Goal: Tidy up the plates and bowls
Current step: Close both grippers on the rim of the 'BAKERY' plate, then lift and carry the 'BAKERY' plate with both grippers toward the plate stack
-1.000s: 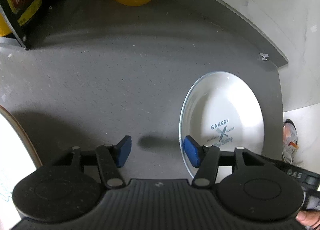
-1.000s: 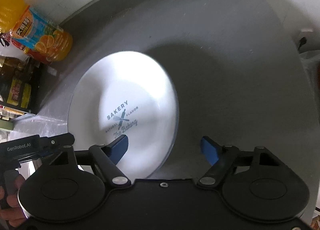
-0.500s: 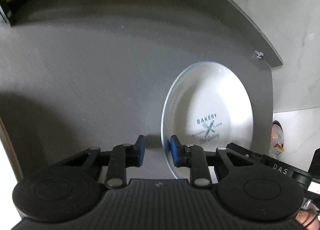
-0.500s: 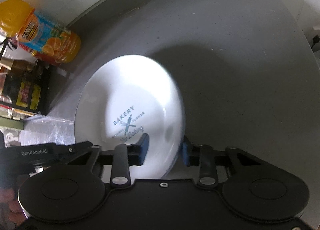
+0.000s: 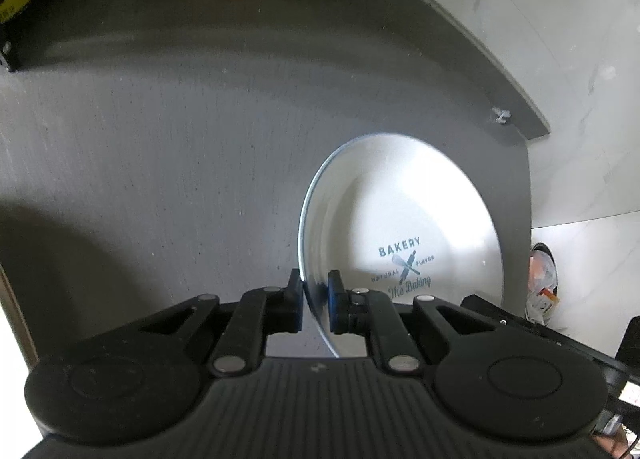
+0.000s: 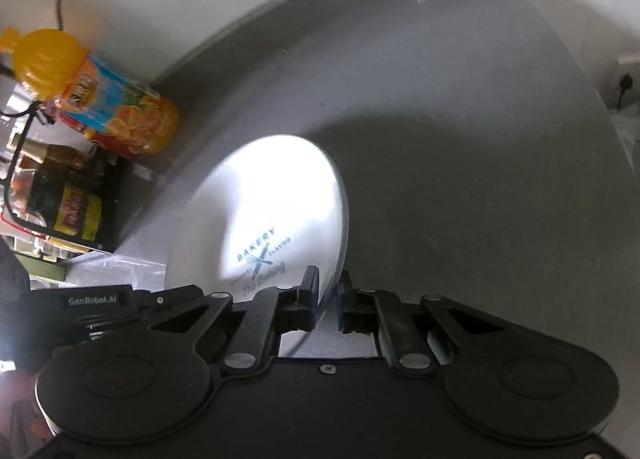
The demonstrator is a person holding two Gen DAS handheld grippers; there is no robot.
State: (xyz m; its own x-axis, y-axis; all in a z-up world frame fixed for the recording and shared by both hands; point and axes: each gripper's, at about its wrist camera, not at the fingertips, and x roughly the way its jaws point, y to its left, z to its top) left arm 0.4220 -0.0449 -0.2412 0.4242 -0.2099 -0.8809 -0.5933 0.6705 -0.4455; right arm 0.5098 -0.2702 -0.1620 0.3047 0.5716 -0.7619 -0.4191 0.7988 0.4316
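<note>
While both claws pinch the same plate, the scene runs like this:

worktop point(image 5: 168, 163): grey, matte, curved far edge against a pale wall; carries the plate and the bottles.

plate point(image 5: 404, 219): white, thin blue rim line, "BAKERY / The Baking" print in the middle. Sits toward the worktop's right end in the left wrist view, well apart from the bottles. Held at two rim spots, left side and right side. Looks tilted in both views; cannot tell whether it is lifted clear of the worktop.

juice bottle point(image 6: 100, 107): orange drink, orange cap, blue-and-orange label; at the far back edge by the wall, just beside the dark bottles.

dark bottles point(image 6: 68, 203): yellow labels, in a black rack at the far left corner; print too blurred to read.

left claw point(image 5: 315, 301): clenched on the plate's left rim, blue pads either side of the rim, one under and one over the lip.

right claw point(image 6: 329, 297): clenched on the plate's opposite rim, rim edge running between the two pads.

hand point(image 6: 24, 375): only partly seen, low left in the right wrist view, behind the other tool's black body.

white scrap point(image 5: 501, 115): tiny, near the worktop's far right corner; cannot tell what it is.
</note>
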